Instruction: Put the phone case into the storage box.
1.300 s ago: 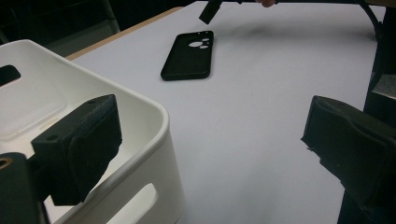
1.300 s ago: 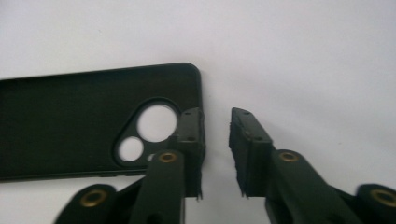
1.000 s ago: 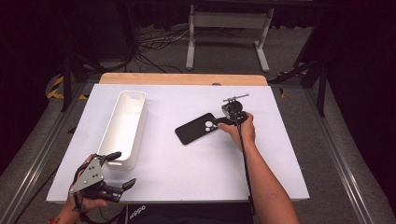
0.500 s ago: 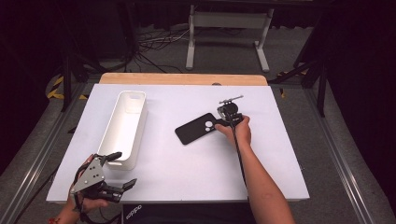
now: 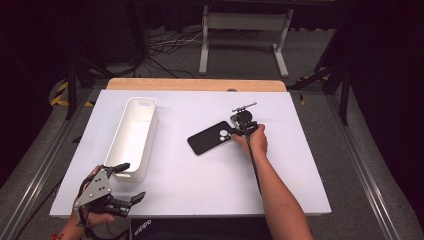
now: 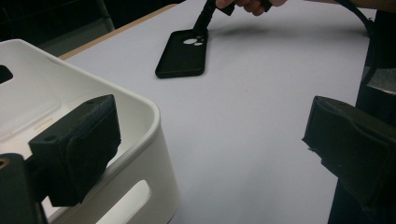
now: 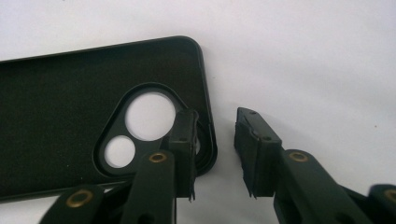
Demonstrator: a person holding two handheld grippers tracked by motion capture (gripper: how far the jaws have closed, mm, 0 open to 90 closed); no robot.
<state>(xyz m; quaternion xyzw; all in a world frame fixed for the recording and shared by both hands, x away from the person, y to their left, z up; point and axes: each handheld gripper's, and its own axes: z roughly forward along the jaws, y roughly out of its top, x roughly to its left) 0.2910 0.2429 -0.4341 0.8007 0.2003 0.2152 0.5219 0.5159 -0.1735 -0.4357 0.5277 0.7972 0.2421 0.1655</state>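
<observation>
A black phone case lies inside-up on the white table, with its camera cutout toward my right gripper. In the right gripper view the jaws straddle the case's short edge by the cutout. One pad rests inside the case; the other stands just outside the rim with a small gap. The right gripper has just been closing, with the case's edge between its jaws. My left gripper is open and holds nothing, beside the near end of a white bin.
The long white bin runs front to back on the table's left side. A wooden strip borders the far edge. Cables and a metal stand lie on the floor beyond.
The right gripper's jaws have narrowed around the case's edge, and the hand has edged slightly toward the case. The left gripper has stayed put.
</observation>
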